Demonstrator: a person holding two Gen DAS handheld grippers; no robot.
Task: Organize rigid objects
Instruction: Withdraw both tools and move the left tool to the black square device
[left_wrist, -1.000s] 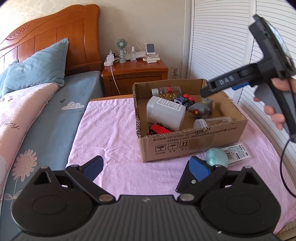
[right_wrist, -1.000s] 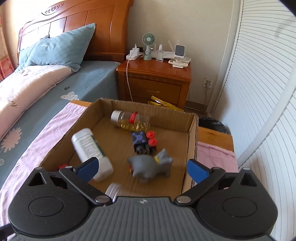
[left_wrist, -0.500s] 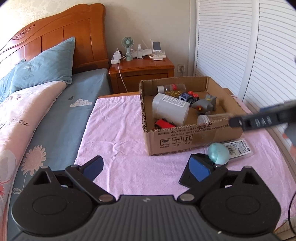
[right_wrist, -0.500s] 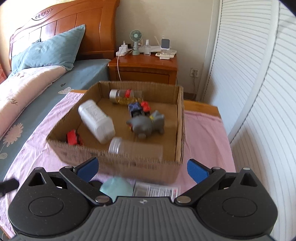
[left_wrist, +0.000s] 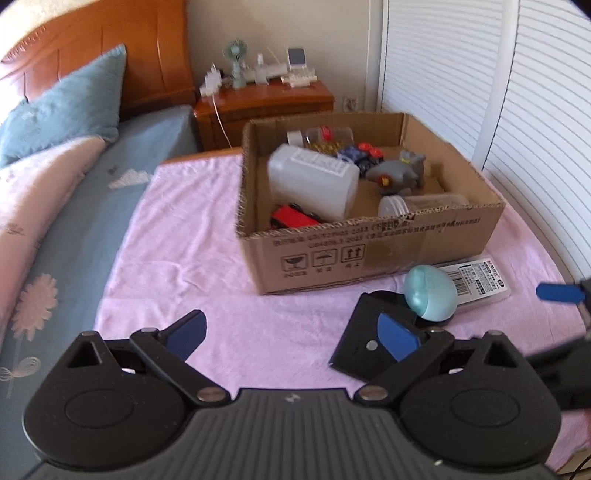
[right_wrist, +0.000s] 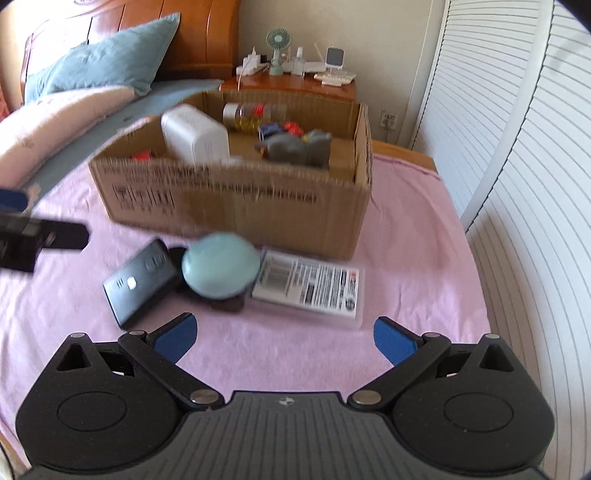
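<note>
Hovering now over the teal egg-shaped case (right_wrist: 221, 266), the right gripper (right_wrist: 284, 338) has left the cardboard box (right_wrist: 236, 195), jaws wide; left gripper (left_wrist: 291, 334) wide too; three items remain outside.

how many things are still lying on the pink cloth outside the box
3, all just in front of the cardboard box: a black flat device on the left, a teal egg-shaped thing in the middle, a clear labelled packet on the right. The egg-shaped thing may hide something dark beneath.
</note>
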